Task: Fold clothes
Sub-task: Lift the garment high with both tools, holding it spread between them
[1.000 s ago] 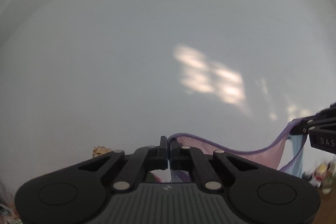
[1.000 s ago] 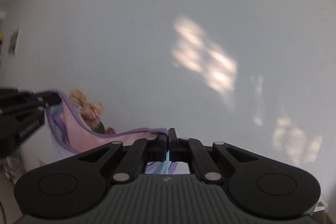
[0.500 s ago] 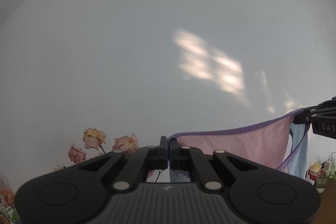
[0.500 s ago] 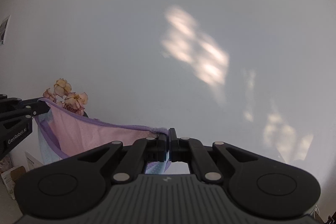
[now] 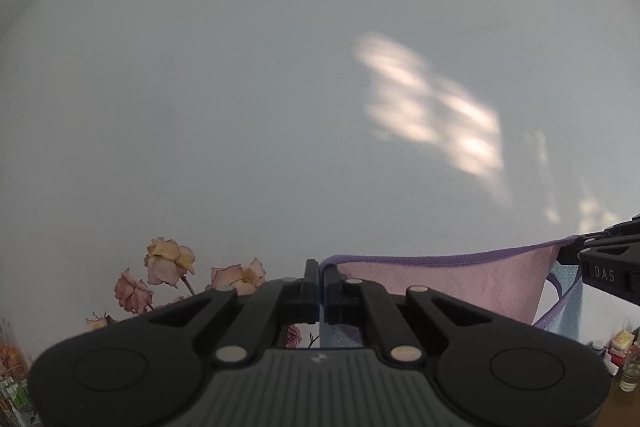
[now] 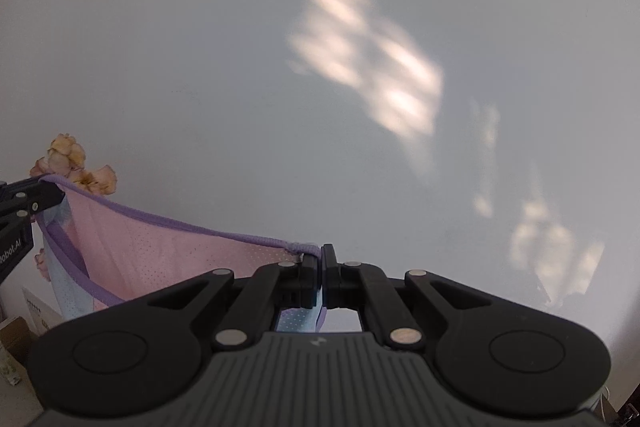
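Holding one top corner each, the left gripper [image 5: 322, 269] and right gripper [image 6: 322, 255] are pinched tight on the pink garment [image 5: 460, 287]. It hangs stretched between them in the air, probably to pull it flat for folding. Dried flowers [image 5: 168, 263] sit at 8 o'clock. Its lower part is cut off, so what kind of clothing it is stays unclear.

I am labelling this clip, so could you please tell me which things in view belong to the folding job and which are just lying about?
Part of the job:
- pink garment with purple trim
- left claw, shut on it
- right claw, shut on it

Just lying about:
- dried roses
- small bottles at the far right
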A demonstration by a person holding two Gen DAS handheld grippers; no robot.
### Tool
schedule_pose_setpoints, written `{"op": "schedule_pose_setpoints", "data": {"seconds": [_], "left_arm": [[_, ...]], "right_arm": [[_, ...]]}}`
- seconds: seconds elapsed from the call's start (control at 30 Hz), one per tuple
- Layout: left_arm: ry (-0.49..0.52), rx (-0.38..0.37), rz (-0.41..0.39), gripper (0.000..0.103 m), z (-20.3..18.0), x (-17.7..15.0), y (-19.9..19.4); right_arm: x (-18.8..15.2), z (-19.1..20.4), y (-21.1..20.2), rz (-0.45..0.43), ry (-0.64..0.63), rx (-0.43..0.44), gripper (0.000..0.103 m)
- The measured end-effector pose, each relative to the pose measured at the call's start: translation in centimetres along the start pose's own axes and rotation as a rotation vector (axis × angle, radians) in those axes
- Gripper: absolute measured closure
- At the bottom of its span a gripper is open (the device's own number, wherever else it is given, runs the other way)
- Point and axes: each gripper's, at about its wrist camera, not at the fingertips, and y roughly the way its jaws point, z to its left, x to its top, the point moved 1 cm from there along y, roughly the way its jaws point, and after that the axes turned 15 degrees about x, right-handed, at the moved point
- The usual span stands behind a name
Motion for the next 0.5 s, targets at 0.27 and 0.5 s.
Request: {"op": "schedule_pose_setpoints", "data": {"seconds": [0.27,0.5], "left_arm": [[-0.097,0.063,-0.058,0.102,-0.3,2.5,6.6],[-0.039,0.008,-0.11,0.102,1.1,-2.3,3.3]], "right_arm": [[5.5,0.2,3.7,-0.182,-0.01,-0.012,0.102],[3.7,1.0,1.6,-0.236,-0.124,0.043,0.102]]}}
